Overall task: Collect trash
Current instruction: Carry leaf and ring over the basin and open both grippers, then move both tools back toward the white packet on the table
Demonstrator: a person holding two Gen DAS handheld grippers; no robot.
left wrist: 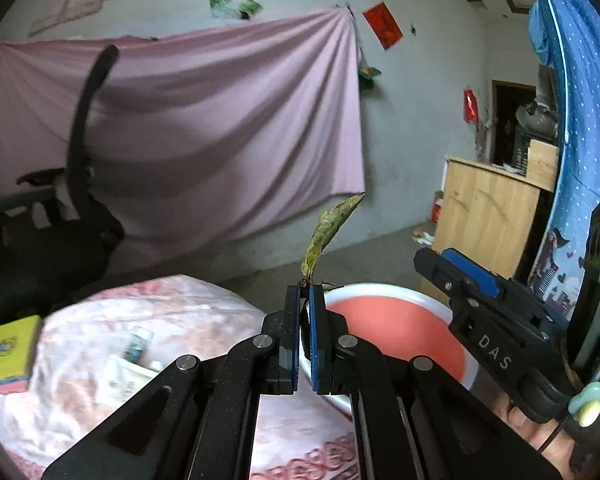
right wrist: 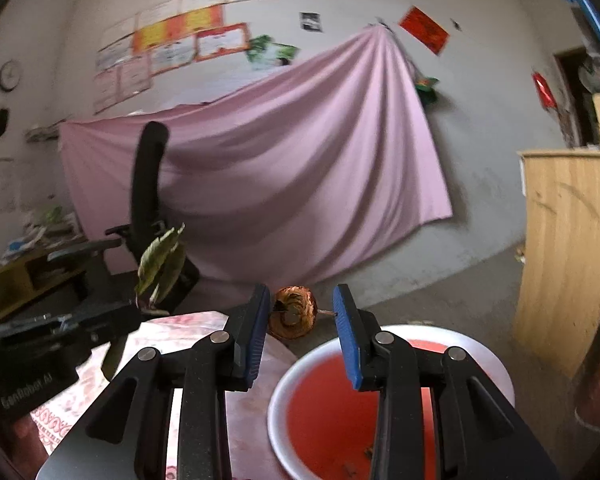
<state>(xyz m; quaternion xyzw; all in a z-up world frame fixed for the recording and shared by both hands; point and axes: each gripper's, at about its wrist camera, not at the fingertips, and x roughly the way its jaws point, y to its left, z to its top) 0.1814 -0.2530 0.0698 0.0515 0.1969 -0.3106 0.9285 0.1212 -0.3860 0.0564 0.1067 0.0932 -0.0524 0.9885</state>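
Both grippers show in each wrist view. Low in the centre of the left wrist view, the left gripper [left wrist: 309,292] has its jaws pressed nearly together on the stem of a dried, curled leaf [left wrist: 328,230], which stands up from the fingertips toward the middle of the frame. In the right wrist view the same gripper [right wrist: 134,312] enters from the lower left, with the leaf [right wrist: 160,262] rising above its tip. At the bottom centre of that view, the right gripper [right wrist: 302,300] has its jaws spread, and a brown, shrivelled round scrap [right wrist: 294,314] sits between the blue pads [right wrist: 348,340]; whether it touches either pad cannot be told. From the left wrist view the right gripper [left wrist: 444,264] comes in from the right edge, above the basin. The white-rimmed red basin [right wrist: 300,364] lies at the lower right of the right wrist view, with small dark bits on its floor, and sits just right of centre in the left wrist view [left wrist: 420,300], beside a pink floral cloth [left wrist: 172,312]. A pink sheet [right wrist: 280,152] hangs on the wall behind.
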